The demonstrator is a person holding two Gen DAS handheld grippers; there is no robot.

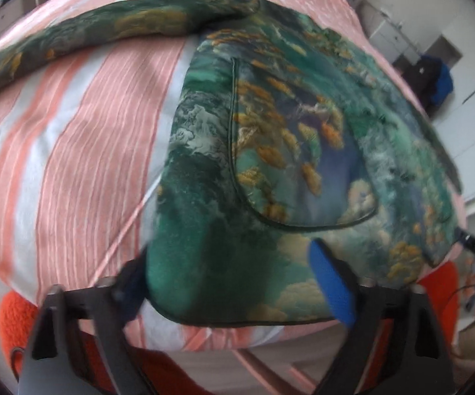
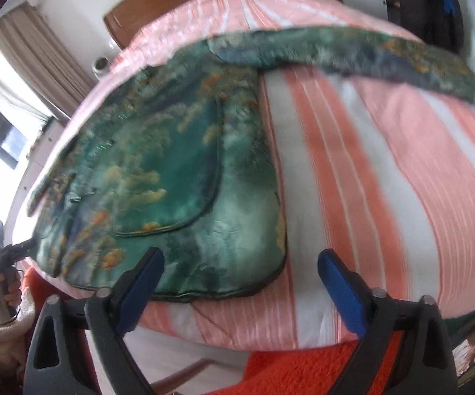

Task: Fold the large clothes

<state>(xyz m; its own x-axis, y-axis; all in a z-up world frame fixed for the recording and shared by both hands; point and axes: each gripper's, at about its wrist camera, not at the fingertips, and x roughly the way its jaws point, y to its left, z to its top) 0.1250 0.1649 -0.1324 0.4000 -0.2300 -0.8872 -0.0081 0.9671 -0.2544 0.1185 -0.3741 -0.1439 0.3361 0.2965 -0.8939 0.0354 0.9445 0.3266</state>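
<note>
Looks soft, silky, probably slippery, this printed jacket (image 1: 270,151) on the striped bed (image 1: 72,164). Best pinched along its piped hem. Left gripper (image 1: 234,283) spread astride hem; right gripper (image 2: 240,283) spread, empty.

No text, label, brand, number or sign can be read in either wrist view. Only a painted pattern of waves, clouds and golden patches is carried by the green garment (image 1: 270,151), and no lettering is seen.
</note>
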